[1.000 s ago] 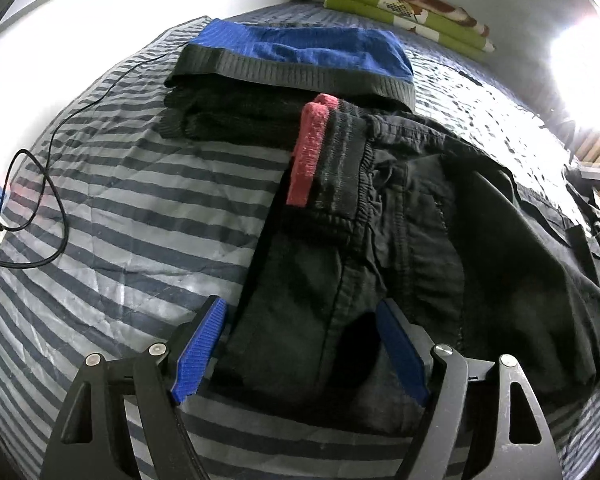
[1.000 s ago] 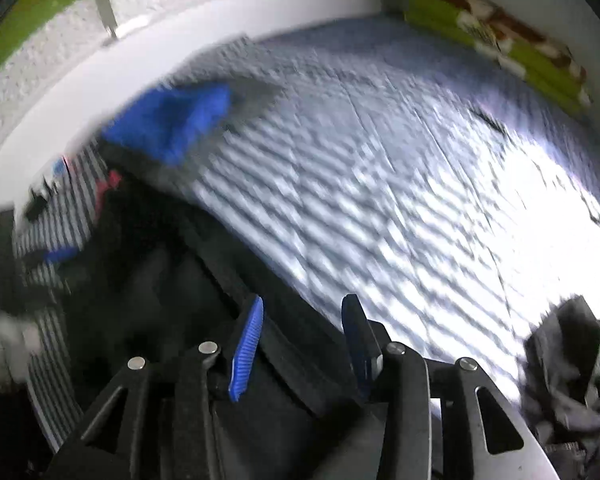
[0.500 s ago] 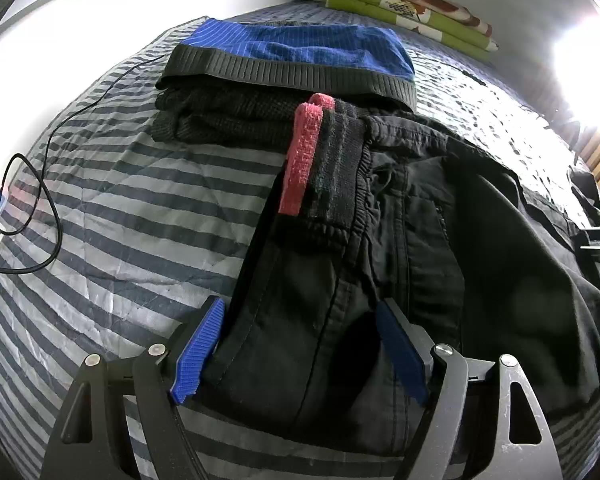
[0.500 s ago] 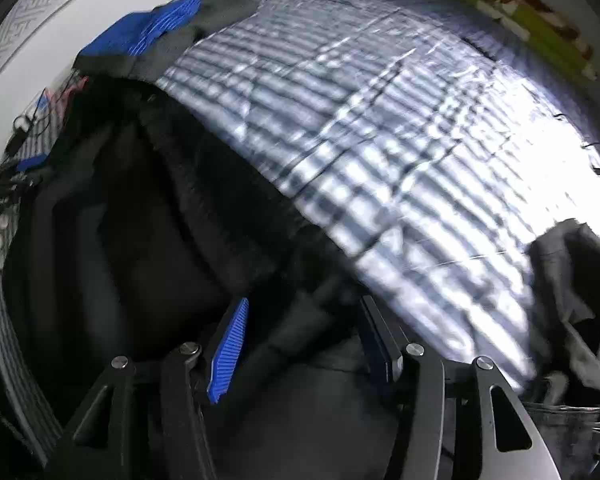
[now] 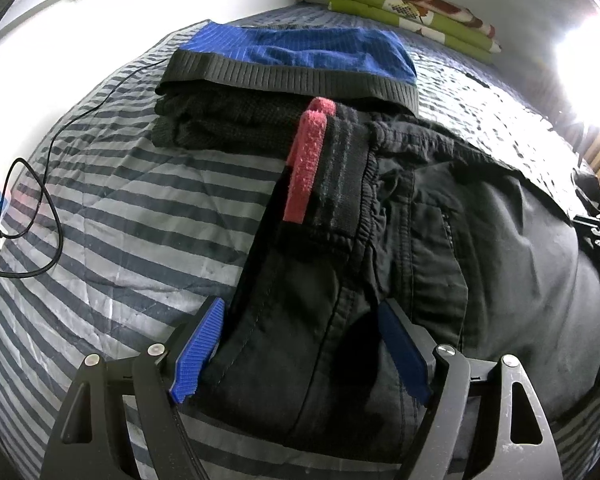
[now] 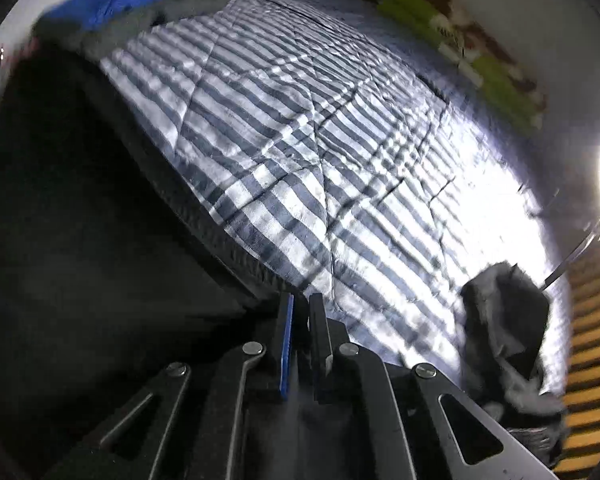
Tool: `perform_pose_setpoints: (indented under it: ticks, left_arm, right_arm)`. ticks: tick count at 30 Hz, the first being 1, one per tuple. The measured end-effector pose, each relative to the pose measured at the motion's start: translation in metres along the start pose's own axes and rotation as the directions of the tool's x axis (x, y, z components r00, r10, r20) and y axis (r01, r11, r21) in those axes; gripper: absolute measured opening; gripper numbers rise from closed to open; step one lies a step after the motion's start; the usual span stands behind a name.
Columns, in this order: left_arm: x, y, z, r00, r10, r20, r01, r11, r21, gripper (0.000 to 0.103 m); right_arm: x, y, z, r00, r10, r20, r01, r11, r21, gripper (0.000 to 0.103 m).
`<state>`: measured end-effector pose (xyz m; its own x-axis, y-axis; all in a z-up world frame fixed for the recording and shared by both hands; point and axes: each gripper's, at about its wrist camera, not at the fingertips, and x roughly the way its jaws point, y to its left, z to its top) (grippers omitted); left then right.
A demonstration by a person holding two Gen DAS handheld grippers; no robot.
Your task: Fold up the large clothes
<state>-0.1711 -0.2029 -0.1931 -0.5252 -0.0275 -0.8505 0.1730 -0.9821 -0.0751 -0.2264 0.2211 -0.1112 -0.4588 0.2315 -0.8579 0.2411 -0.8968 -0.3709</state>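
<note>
Since a second ago the right gripper (image 6: 300, 312) has dropped toward the bed and swung round, and its jaws, then well apart, are now pinched nearly together at the edge of the black trousers (image 6: 80, 240); dark cloth lies right at the fingertips, but the view there is too dim to be sure how much of it sits between the pads. The left gripper (image 5: 300, 344) has barely shifted and its jaws stand wide, one blue pad on each side of a bunched fold of the trousers (image 5: 440, 248), the left-hand pad touching the cloth and the other just beside it, so nothing is squeezed. From the left wrist view the trousers spread out across the striped bedcover (image 5: 120, 220), their elastic waistband toward the far side with a pink strap (image 5: 306, 168) lying on it. Beyond the waistband sits a folded pile topped by a blue and grey knit garment (image 5: 300, 56). A black cable (image 5: 40, 208) loops over the bedcover at the left edge, and a folded green patterned blanket (image 5: 416, 12) rests against the far wall. In the right wrist view a small crumpled grey garment (image 6: 508, 328) lies on the bedcover, well apart from the trousers.
</note>
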Motion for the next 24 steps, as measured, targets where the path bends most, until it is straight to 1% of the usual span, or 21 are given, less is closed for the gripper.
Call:
perform_pose_setpoints:
  ticks: [1,2,3,4,5,6,7,8,9,11,13,14,15,16,17,18,19,20,21,22,24]
  left_arm:
    - [0.0,0.0,0.001,1.0,0.0,0.001,0.0,1.0,0.003,0.081]
    - [-0.002,0.001,0.001,1.0,-0.004,0.003,0.004,1.0,0.001,0.081]
    - [-0.003,0.002,0.002,1.0,-0.008,0.008,0.008,1.0,-0.005,0.081]
    - [-0.005,0.002,0.003,1.0,-0.013,0.016,0.014,1.0,-0.009,0.081]
    - [-0.008,0.002,0.005,0.999,-0.022,0.027,0.022,1.0,-0.009,0.081]
    - [-0.01,0.002,0.006,0.999,-0.026,0.032,0.026,1.0,-0.008,0.081]
    - [-0.012,0.002,0.006,0.999,-0.032,0.037,0.032,0.999,-0.01,0.081]
    - [-0.014,0.001,0.006,0.998,-0.04,0.04,0.041,0.999,-0.011,0.081]
    - [-0.015,0.0,0.007,0.998,-0.044,0.042,0.045,0.999,-0.012,0.081]
    - [-0.016,-0.002,0.006,0.998,-0.044,0.043,0.044,0.999,0.0,0.081]
    - [-0.016,-0.001,0.007,0.998,-0.041,0.043,0.041,0.999,-0.001,0.081]
    - [-0.016,0.001,0.007,0.998,-0.048,0.042,0.048,0.999,-0.007,0.081]
    - [-0.019,-0.001,0.006,0.998,-0.053,0.043,0.053,0.999,-0.011,0.081]
    - [-0.02,0.0,0.007,0.997,-0.057,0.046,0.057,0.998,-0.018,0.081]
    - [-0.022,0.003,0.009,0.996,-0.065,0.053,0.067,0.997,-0.025,0.081]
    - [-0.024,0.003,0.01,0.995,-0.075,0.06,0.077,0.997,-0.028,0.081]
    - [-0.027,0.003,0.01,0.994,-0.087,0.067,0.089,0.996,-0.03,0.081]
    - [-0.029,0.001,0.01,0.992,-0.101,0.073,0.104,0.994,-0.029,0.081]
    - [-0.03,-0.002,0.01,0.991,-0.11,0.073,0.112,0.993,-0.023,0.081]
    - [-0.031,-0.006,0.01,0.99,-0.12,0.072,0.121,0.993,-0.011,0.081]
    - [-0.034,-0.02,0.008,0.989,-0.134,0.071,0.131,0.991,0.034,0.081]
  right_arm:
    - [-0.002,0.0,0.003,1.0,-0.009,-0.01,0.009,1.0,0.0,0.009]
    - [-0.006,-0.001,0.008,1.0,-0.017,-0.017,0.017,1.0,0.013,0.016]
    - [-0.014,-0.004,0.013,1.0,-0.022,-0.009,0.022,0.999,0.044,0.02]
    - [-0.023,-0.007,0.017,1.0,-0.001,0.022,-0.001,0.998,0.07,0.028]
    - [-0.036,-0.007,0.021,0.996,0.048,0.076,-0.055,0.994,0.094,0.032]
    - [-0.049,-0.003,0.027,0.985,0.11,0.132,-0.124,0.987,0.098,0.035]
    - [-0.054,0.004,0.037,0.973,0.157,0.169,-0.172,0.981,0.084,0.045]
    - [-0.06,0.017,0.05,0.959,0.195,0.205,-0.209,0.977,0.052,0.052]
    - [-0.06,0.026,0.059,0.951,0.215,0.221,-0.226,0.974,0.024,0.052]
    - [-0.054,0.057,0.083,0.941,0.26,0.218,-0.254,0.966,-0.054,0.052]
    - [-0.045,0.081,0.098,0.937,0.283,0.205,-0.265,0.958,-0.111,0.052]
    - [-0.039,0.094,0.104,0.939,0.287,0.192,-0.265,0.955,-0.132,0.049]
    - [-0.032,0.105,0.108,0.937,0.302,0.176,-0.279,0.949,-0.145,0.037]
    - [-0.027,0.114,0.111,0.937,0.311,0.159,-0.286,0.945,-0.16,0.009]
    - [-0.025,0.121,0.113,0.946,0.289,0.149,-0.261,0.948,-0.18,0.009]
    - [-0.024,0.126,0.114,0.955,0.245,0.169,-0.21,0.957,-0.2,0.008]
    - [-0.02,0.123,0.117,0.961,0.216,0.172,-0.183,0.965,-0.187,0.007]
    - [-0.016,0.118,0.119,0.966,0.201,0.164,-0.177,0.972,-0.151,0.005]
    - [-0.012,0.111,0.122,0.965,0.211,0.153,-0.196,0.975,-0.106,0.005]
    - [-0.012,0.107,0.121,0.964,0.221,0.145,-0.211,0.974,-0.083,0.008]
    - [-0.02,0.098,0.12,0.967,0.224,0.124,-0.219,0.974,-0.056,0.022]
